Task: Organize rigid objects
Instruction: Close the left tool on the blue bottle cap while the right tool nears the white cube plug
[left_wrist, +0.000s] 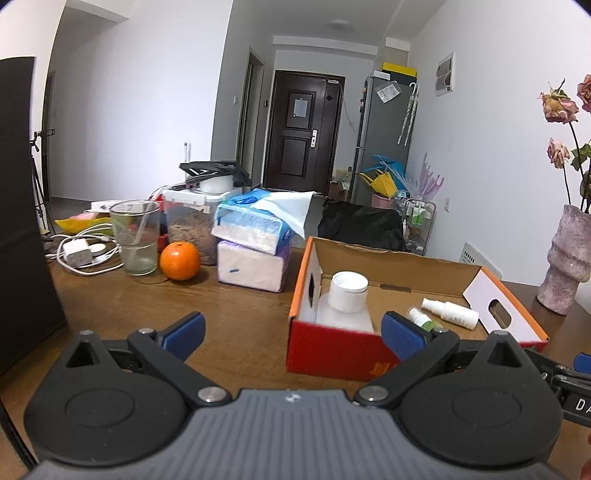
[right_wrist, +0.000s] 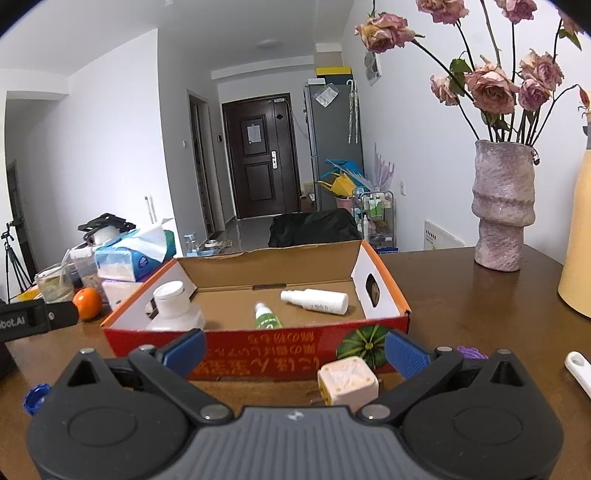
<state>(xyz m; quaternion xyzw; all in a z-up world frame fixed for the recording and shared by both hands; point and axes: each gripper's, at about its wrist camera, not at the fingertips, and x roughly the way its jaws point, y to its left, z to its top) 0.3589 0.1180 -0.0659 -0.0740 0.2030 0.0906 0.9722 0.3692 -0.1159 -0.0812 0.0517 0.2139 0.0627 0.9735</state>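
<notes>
An open red cardboard box (right_wrist: 258, 350) (left_wrist: 332, 350) stands on the brown table. Inside lie a white-capped jar (right_wrist: 171, 304) (left_wrist: 347, 295), a small green bottle (right_wrist: 266, 317) (left_wrist: 421, 317) and a white spray bottle (right_wrist: 317, 300) (left_wrist: 452, 310). A cream plug adapter (right_wrist: 347, 384) sits on the table in front of the box, between the fingers of my right gripper (right_wrist: 295, 350), which is open and not touching it. My left gripper (left_wrist: 291, 332) is open and empty, at the box's left front corner.
Left of the box are tissue packs (left_wrist: 255, 236), an orange (left_wrist: 180, 261), a glass (left_wrist: 136, 236) and white chargers with cables (left_wrist: 79, 253). A pink vase of dried roses (right_wrist: 502, 206) stands right of the box. A blue cap (right_wrist: 35, 397), a purple object (right_wrist: 471, 352) and a white item (right_wrist: 580, 369) lie near me.
</notes>
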